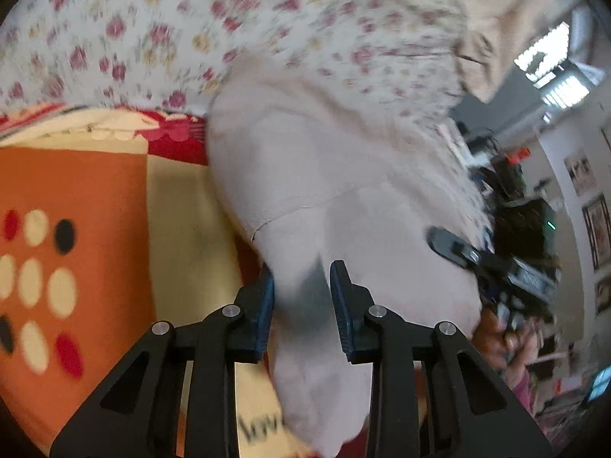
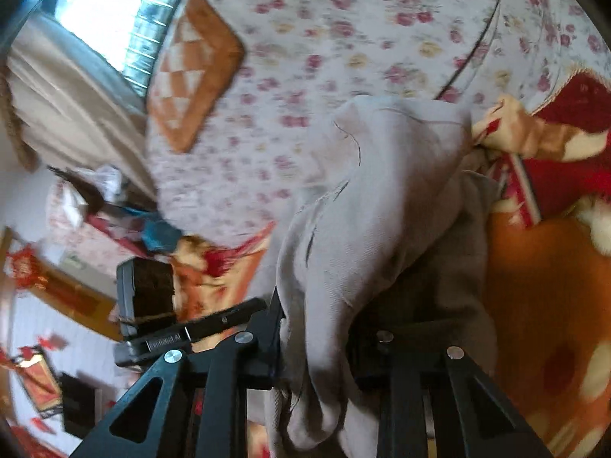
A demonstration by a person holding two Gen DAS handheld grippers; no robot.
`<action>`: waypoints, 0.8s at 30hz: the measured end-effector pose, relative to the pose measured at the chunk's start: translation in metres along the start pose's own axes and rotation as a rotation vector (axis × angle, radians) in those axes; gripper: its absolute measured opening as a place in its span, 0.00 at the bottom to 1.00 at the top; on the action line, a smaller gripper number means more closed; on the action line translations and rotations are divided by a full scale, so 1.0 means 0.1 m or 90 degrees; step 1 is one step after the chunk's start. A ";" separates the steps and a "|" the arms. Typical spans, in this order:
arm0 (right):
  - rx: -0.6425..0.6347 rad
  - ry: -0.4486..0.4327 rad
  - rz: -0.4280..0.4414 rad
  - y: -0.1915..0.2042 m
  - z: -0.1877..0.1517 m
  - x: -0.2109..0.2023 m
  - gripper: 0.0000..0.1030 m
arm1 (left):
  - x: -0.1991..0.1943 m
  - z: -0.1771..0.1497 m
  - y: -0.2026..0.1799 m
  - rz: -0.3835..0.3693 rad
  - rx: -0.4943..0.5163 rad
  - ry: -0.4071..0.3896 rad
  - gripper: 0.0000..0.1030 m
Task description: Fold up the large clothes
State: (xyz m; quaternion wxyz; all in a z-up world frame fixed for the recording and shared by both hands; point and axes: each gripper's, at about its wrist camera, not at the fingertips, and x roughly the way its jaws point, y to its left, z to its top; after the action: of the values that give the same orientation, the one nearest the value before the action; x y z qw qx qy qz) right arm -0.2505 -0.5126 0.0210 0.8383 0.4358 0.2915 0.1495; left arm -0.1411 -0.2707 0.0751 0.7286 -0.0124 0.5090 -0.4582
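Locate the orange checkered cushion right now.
Right wrist view, upper left: the orange checkered cushion lies on the floral sheet, beside the window.

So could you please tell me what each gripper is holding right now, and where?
Both hold the pale beige garment: the left gripper pinches a bunched fold, and the right gripper grips gathered cloth that drapes over its jaws.

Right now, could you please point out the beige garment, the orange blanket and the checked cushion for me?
beige garment [image 1: 343,175], left wrist view, on its broad middle panel.
orange blanket [image 1: 76,183], left wrist view, on its plain orange field.
checked cushion [image 2: 194,72], right wrist view, on its centre.
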 end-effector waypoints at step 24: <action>-0.048 0.035 -0.172 -0.05 -0.62 0.16 0.78 | 0.17 -0.60 0.13 0.059 -0.116 -0.033 0.68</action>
State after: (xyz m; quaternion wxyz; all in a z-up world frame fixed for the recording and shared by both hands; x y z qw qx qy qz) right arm -0.2768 -0.4672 -0.0166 0.8583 0.3565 0.3645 0.0582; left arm -0.1762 -0.2478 0.0278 0.7578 -0.0672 0.5295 -0.3751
